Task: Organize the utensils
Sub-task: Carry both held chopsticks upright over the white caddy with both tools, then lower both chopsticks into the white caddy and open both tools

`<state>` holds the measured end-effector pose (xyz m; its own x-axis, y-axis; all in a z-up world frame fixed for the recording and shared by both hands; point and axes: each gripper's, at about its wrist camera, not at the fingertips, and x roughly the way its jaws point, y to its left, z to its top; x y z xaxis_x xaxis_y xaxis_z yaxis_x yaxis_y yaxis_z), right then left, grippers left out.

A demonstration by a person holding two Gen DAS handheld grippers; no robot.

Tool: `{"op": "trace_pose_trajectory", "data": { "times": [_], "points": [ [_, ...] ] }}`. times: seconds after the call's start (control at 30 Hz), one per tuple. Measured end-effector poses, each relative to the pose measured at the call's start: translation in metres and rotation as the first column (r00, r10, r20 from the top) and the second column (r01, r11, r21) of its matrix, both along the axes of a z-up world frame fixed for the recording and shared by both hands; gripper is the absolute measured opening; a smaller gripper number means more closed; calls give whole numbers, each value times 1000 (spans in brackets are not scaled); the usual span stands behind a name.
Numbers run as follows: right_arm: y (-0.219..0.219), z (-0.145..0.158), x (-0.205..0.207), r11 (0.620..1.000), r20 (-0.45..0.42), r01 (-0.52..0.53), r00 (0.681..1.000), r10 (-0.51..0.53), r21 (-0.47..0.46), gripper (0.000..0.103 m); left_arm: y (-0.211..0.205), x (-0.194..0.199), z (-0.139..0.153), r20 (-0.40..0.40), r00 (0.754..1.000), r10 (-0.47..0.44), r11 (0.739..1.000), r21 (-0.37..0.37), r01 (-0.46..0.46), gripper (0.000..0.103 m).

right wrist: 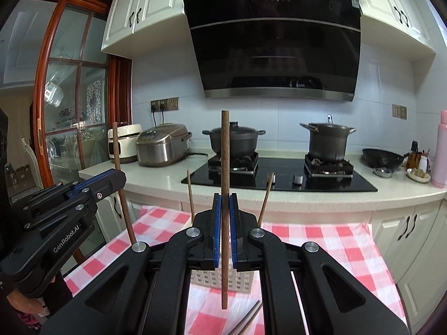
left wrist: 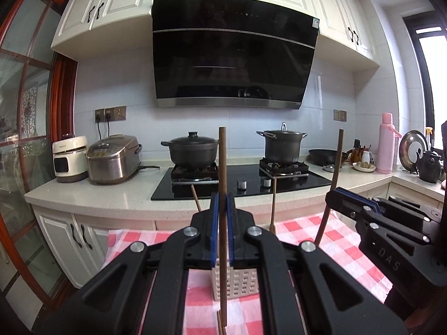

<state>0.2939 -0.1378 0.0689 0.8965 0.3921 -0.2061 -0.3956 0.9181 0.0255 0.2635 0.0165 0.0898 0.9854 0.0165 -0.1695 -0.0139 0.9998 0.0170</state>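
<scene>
One dark wooden chopstick (left wrist: 222, 223) is clamped upright in the left gripper (left wrist: 222, 203), another chopstick (right wrist: 225, 209) likewise in the right gripper (right wrist: 225, 206), long axes running 12 to 6. The white slotted holder (left wrist: 237, 282) is seen at 6 o'clock just beneath both, roughly equally near; loose chopsticks (right wrist: 248, 318) remain on the checked cloth (right wrist: 335, 245).

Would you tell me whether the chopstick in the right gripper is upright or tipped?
Upright: the chopstick stands vertical, clamped between the right gripper's blue fingers.
</scene>
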Motion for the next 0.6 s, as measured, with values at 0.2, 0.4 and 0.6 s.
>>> {"op": "trace_pose_trajectory", "data": {
  "times": [0.2,0.4,0.6],
  "points": [
    [0,19,21,1000,24,-5,1000,5,15,6,3,18,27,29,999,-17,1000,-11,17,6],
    [2,33,47,999,35,-4,999,3,35,6,8,40,54,64,998,-16,1000,-18,17,6],
    [7,31,74,999,14,3,1000,-3,41,6,13,73,68,77,997,-6,999,-42,9,6]
  ]
}}
